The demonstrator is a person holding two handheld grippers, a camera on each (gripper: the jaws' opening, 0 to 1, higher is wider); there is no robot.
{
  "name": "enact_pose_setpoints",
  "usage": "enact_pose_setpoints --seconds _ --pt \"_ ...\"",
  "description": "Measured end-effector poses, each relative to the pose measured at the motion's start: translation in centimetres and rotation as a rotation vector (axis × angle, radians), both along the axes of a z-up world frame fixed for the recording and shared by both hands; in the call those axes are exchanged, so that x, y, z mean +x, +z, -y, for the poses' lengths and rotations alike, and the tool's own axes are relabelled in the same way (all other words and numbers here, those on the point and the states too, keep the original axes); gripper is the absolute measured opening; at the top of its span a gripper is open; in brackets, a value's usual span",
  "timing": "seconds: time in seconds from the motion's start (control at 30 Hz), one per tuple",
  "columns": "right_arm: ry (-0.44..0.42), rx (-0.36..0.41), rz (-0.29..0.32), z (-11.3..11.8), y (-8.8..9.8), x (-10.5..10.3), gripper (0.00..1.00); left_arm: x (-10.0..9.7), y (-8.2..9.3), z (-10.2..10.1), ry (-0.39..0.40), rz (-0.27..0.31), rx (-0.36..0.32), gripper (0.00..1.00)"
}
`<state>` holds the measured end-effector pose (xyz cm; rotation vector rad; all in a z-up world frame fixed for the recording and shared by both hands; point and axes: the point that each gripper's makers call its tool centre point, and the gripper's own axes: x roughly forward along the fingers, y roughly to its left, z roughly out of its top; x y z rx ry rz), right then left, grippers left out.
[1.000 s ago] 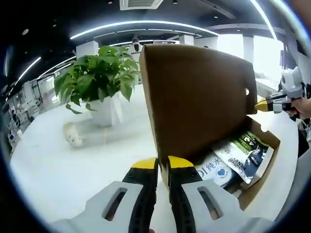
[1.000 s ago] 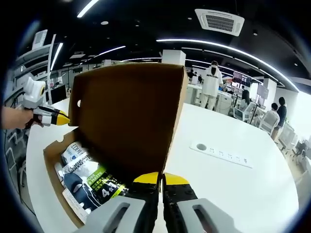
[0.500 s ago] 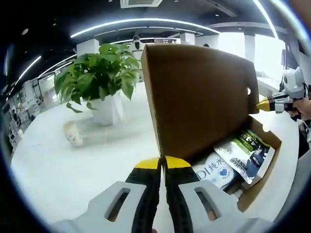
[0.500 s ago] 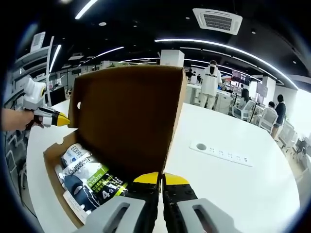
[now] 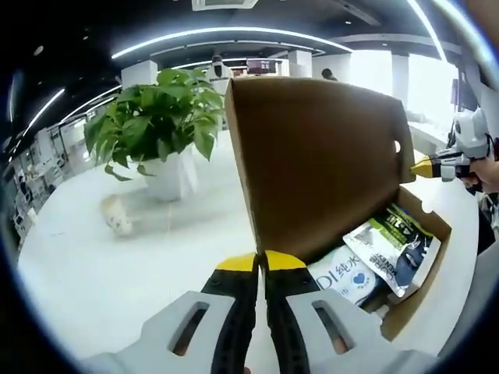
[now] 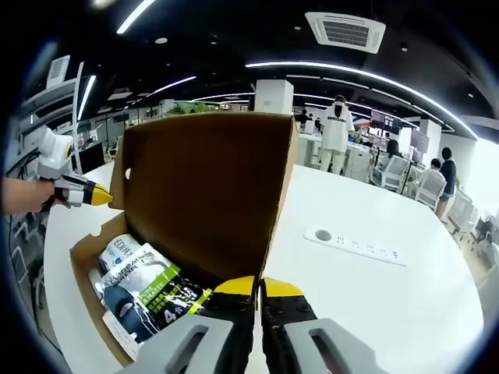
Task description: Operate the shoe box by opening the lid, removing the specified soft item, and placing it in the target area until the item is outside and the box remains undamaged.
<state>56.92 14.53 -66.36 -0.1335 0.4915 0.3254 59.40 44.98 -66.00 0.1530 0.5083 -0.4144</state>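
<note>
Showing an opened shoe box (image 5: pixel 405 257) on a white table (image 5: pixel 117 273), its lid (image 5: pixel 320 156) raised near upright.

Left gripper view, from left to right: a small pale object (image 5: pixel 117 216) lay on the table near a potted plant (image 5: pixel 160 125) in a white pot; the left gripper (image 5: pixel 260 263) stood at the near lower edge of the lid with its yellow-tipped jaws pressed together — whether they pinched the cardboard could not be told. Soft packets (image 5: pixel 378 253) lay inside the box; beyond its far corner came the right gripper (image 5: pixel 425 167), held in a hand. Right gripper view, from left to right: the left gripper's yellow tip was beside the lid's corner, the packets lay in the box, and the right gripper's jaws were closed at the lid's near edge — grip on it unclear. A power strip (image 6: pixel 355 247) rested on the table to the right.
</note>
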Motion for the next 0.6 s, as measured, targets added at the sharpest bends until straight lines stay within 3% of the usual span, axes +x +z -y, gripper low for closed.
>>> enact_pose_setpoints --seconds 0.6 --pt "-0.020 0.046 -0.050 0.13 0.13 0.82 0.00 0.62 0.20 0.18 0.007 -0.035 0.001 0.01"
